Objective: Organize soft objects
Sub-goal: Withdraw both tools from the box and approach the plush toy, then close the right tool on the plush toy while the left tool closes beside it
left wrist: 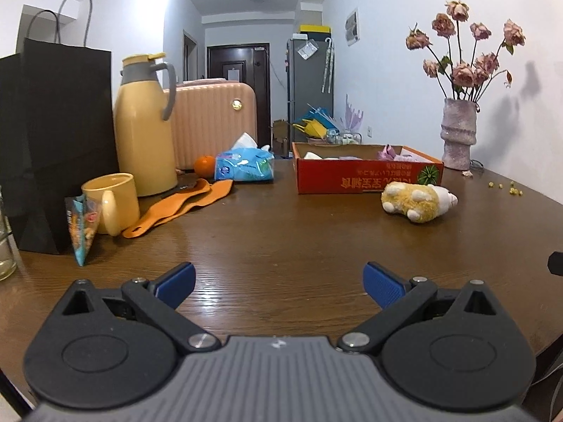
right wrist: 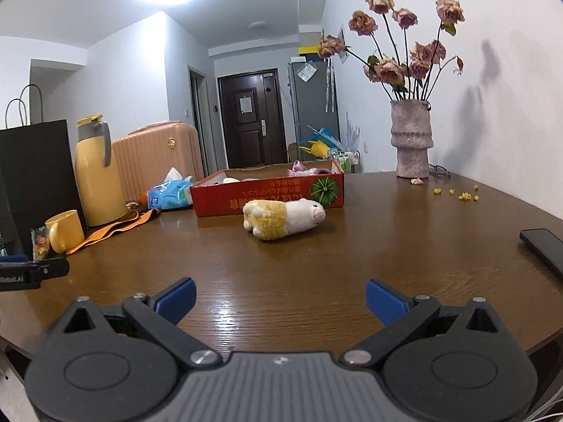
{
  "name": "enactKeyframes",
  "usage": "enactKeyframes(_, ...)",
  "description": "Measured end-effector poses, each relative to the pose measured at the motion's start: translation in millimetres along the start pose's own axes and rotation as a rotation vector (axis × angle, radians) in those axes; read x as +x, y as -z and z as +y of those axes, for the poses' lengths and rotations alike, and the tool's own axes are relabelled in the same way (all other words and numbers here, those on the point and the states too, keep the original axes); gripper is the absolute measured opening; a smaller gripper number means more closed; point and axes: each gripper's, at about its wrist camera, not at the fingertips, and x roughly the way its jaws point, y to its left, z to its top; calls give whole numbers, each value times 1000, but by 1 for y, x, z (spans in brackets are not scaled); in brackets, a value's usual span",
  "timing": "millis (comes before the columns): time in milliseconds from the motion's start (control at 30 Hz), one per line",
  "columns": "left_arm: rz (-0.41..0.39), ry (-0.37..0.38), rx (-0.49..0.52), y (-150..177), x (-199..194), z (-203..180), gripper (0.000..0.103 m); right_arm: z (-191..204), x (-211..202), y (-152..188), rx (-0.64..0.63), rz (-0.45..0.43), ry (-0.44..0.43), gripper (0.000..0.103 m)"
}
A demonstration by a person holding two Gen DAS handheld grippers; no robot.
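Both tools are spread wide and hold nothing: the left gripper [left wrist: 278, 285] and the right gripper [right wrist: 279, 300] hover low over the near part of the brown table [right wrist: 352, 263]. One plush toy [right wrist: 283, 218] lies on its side just in front of the red cardboard box [right wrist: 271, 193], at about 12 o'clock from the right gripper and 1 o'clock from the left. The step in hand is probably fetching it, and the right side looks better lined up. Best to pinch the thick yellow body across its width, squeeze lightly, lift clear of the box wall, then release inside. Counted: one toy outside, one box already holding several pale soft items, too hidden to number.
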Motion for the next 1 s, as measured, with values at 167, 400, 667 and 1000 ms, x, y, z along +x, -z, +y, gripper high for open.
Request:
enactKeyframes(167,28,27,5,-10,24,-11,103,-9,19,-10,15,15,11,103)
enactKeyframes(400,64,80,10,-44,72,-35,103,-31,66,-46,41,48,13,103)
enactKeyframes(667,125,149,29,-84,139,-73,103,-59,141,-95,40,76,-37,101)
enactKeyframes(1000,254,292,14,-97,205,-126,103,-92,253,-121,134,210,-137,64)
